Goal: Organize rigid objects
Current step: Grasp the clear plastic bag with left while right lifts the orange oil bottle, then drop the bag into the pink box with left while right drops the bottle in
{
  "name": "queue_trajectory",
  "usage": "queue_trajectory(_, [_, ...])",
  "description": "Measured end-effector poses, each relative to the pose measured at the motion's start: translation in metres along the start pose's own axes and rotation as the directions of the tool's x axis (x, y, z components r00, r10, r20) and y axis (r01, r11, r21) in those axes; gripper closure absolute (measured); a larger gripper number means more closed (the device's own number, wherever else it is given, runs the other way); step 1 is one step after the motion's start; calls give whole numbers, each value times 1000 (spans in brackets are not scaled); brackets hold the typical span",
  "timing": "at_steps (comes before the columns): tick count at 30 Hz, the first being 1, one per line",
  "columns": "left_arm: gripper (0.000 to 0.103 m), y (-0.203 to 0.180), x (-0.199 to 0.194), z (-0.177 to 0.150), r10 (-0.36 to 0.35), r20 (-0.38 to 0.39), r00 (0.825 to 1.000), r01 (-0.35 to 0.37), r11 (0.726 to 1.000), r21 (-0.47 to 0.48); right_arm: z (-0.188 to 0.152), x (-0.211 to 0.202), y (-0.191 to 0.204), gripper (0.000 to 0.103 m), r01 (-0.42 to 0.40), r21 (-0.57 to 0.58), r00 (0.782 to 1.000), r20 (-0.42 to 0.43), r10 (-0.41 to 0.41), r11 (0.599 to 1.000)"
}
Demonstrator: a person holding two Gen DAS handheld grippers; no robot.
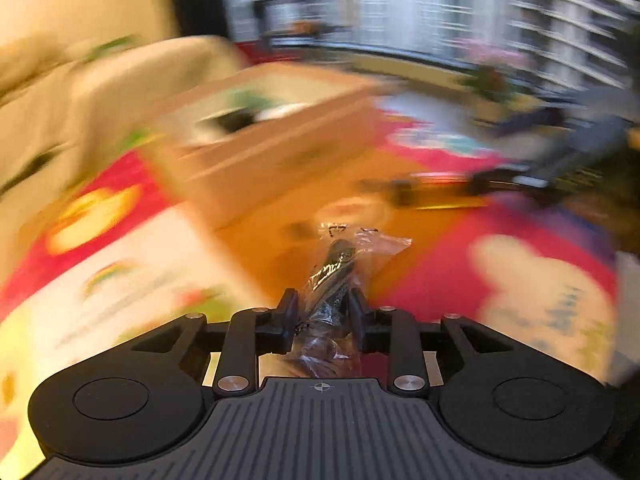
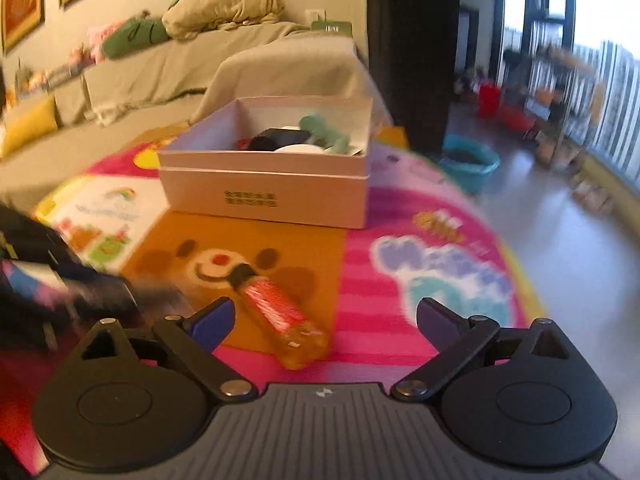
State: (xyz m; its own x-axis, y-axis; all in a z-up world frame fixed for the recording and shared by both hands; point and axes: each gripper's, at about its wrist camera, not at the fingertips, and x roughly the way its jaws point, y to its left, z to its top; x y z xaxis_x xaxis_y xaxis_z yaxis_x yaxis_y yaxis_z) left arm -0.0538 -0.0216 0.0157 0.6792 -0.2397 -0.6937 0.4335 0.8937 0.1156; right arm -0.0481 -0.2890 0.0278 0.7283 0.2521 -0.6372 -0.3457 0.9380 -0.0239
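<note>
Nearest the left wrist camera, the left gripper [image 1: 322, 312] has its two black fingers [image 1: 287, 312] drawn narrow and pressed against a crinkled clear plastic bag [image 1: 336, 280] with a dark object inside; what that object is cannot be told through the wrapping. The bag sticks out forward past the fingertips, above the play mat [image 1: 432, 280]. Most of this view is smeared by motion blur.

In the right wrist view, the right gripper [image 2: 324, 320] stands spread wide, with nothing between its fingers. Just ahead of it, closer to its left finger, an amber plastic bottle [image 2: 276, 314] with a red label and a dark cap lies on its side on the mat, the cap pointing away from the camera.

The colourful mat [image 2: 400, 216] covers the floor, with an orange panel showing a bear face and a pink panel beside it. A beige sofa [image 2: 140, 76] runs along the wall behind, with a heap of folded cloth on its back. On the mat in front of the sofa sits an open pale cardboard box [image 2: 264, 192], which holds a black item, a white round item and a teal dumbbell-shaped thing [image 2: 324, 130]. A blue tub [image 2: 470, 164] stands on the bare floor to the right of the mat. The same box [image 1: 260, 148] appears blurred in the left wrist view, beyond the bag.
</note>
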Motion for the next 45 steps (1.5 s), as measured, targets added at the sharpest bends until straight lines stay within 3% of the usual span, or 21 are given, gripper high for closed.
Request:
queue_trajectory(1, [72, 7, -1, -2, 60, -5, 998, -60, 997, -50, -1, -2, 1, 5, 32, -23, 999, 2, -32, 999])
queue_trajectory(3, [72, 23, -1, -7, 101, -9, 995, -101, 980, -174, -4, -4, 4, 5, 88, -29, 996, 9, -88, 996])
queue_trajectory(6, [72, 35, -3, -13, 83, 8, 996, -76, 941, -329, -8, -7, 10, 5, 27, 83, 1000, -4, -27, 996])
queue_trajectory(8, [71, 36, -3, -15, 91, 16, 996, -79, 927, -367, -10, -5, 21, 8, 7, 203, 1000, -17, -4, 979])
queue_trajectory(10, [70, 35, -2, -16, 100, 28, 995, -83, 926, -369, -11, 5, 37, 15, 25, 269, 999, -41, -15, 963])
queue_trajectory(13, [70, 35, -7, -21, 99, 49, 994, -74, 924, -375, -7, 19, 63, 16, 129, 258, 992, -45, -121, 957])
queue_trajectory(16, [70, 35, -4, -26, 93, 82, 992, -54, 919, -391, 4, 33, 70, 16, 162, 299, 987, -58, -152, 940])
queue_trajectory(19, [69, 36, -4, -31, 85, 106, 991, -34, 912, -408, 14, 47, 74, 17, 164, 277, 986, -71, -150, 947])
queue_trajectory(25, [69, 44, -4, -33, 48, 114, 992, 8, 897, -443, 19, 55, 75, 24, 160, 110, 986, -65, -153, 981])
queue_trajectory(29, [73, 39, 0, -29, 71, 120, 990, -14, 908, -419, 20, 43, 66, 24, 136, 61, 990, -43, -134, 989])
queue_trajectory(32, [78, 34, 1, -24, 38, 133, 990, 14, 928, -373, 25, 25, 57, 24, 120, 57, 993, 3, -120, 991])
queue_trajectory(35, [78, 33, -8, -13, 22, 151, 988, 33, 936, -351, 31, 3, 43, 24, 103, 65, 992, 68, -108, 992])
queue_trajectory(38, [79, 37, -31, 12, -5, 229, 973, 88, 930, -356, 34, -16, 27, 24, 81, 84, 988, 127, -91, 993])
queue_trajectory(42, [78, 45, -44, 74, 50, 329, 943, 59, 948, -313, 32, -23, 12, 24, 52, 108, 984, 161, -69, 993])
queue_trajectory(45, [77, 64, -16, 119, 82, 363, 928, 66, 924, -377, 28, -20, 10, 24, 49, 118, 984, 165, -68, 992])
